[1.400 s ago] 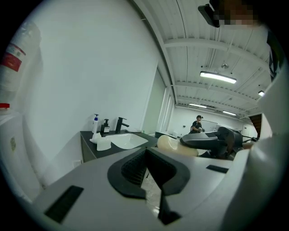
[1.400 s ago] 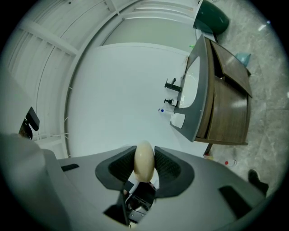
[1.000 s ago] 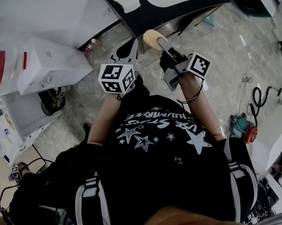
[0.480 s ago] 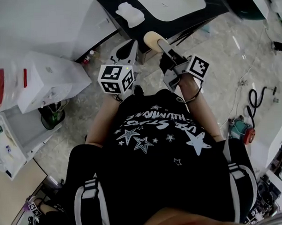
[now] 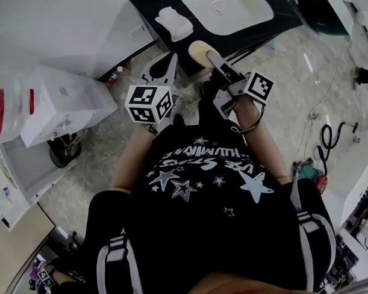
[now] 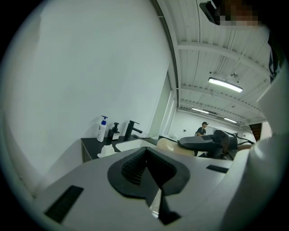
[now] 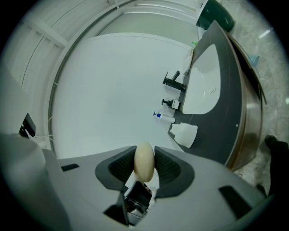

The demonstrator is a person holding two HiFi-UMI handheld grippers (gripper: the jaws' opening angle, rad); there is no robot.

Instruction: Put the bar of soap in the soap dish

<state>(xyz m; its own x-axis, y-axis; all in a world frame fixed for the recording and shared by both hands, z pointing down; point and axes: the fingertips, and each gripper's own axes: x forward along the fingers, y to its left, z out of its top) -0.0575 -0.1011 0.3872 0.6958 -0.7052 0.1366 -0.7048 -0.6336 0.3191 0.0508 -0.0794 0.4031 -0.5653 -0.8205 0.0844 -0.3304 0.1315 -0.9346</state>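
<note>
Right hand-held gripper (image 7: 144, 169) clamps cream soap (image 5: 197, 50) near dark surface's (image 7: 226, 117) front edge. White dish (image 5: 172, 23) sits by surface's left edge. Left hand-held gripper (image 6: 148, 169): jaws together, empty. Best: centre soap over dish, lower to touch, then release.

The bar of soap (image 7: 144, 168) is looking smooth and waxy between ribbed pads (image 7: 119, 168). The dark countertop (image 7: 231, 116) is gleaming glossy.
</note>
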